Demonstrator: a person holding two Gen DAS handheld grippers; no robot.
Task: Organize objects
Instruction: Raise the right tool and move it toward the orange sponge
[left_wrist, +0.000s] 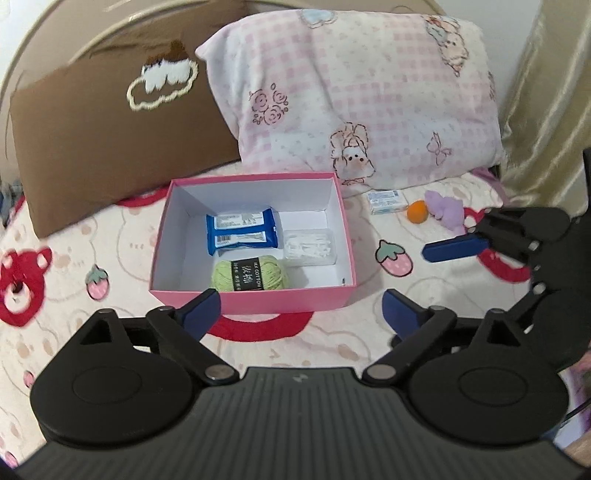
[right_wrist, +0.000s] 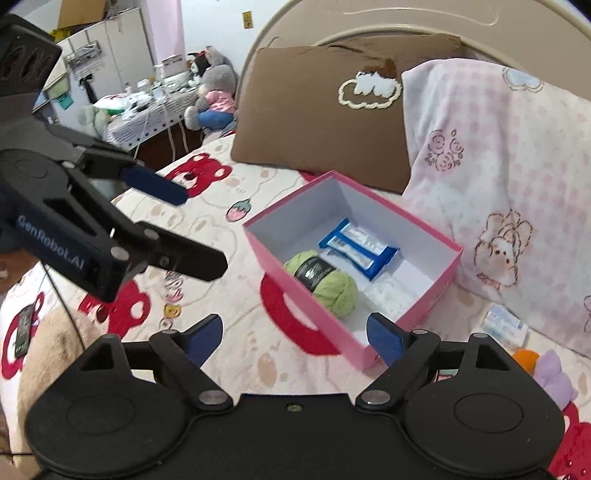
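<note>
Judging from the bed, the task is seen as partly done. Inside the pink box (left_wrist: 255, 295), two blue wipe packs (left_wrist: 242, 230), a green yarn ball (left_wrist: 251, 275) and a clear plastic case (left_wrist: 310, 247) are already placed. Outside it, beside the pink pillow (left_wrist: 369, 92), a small white-blue packet (left_wrist: 388, 201), an orange ball (left_wrist: 417, 212) and a purple plush toy (left_wrist: 445, 210) are left to be collected. The left claw (left_wrist: 301, 306) and the right claw (right_wrist: 295, 332) are both spread wide, and nothing is held by either.

A bed (left_wrist: 74, 332) with a bear-and-strawberry cover carries a pink box (left_wrist: 255, 297). Behind the box lean a brown cushion (left_wrist: 103, 147) and a pink checked pillow (left_wrist: 369, 92). Right of the box lie a small packet (left_wrist: 388, 202), an orange ball (left_wrist: 417, 212) and a purple plush toy (left_wrist: 447, 210).
</note>
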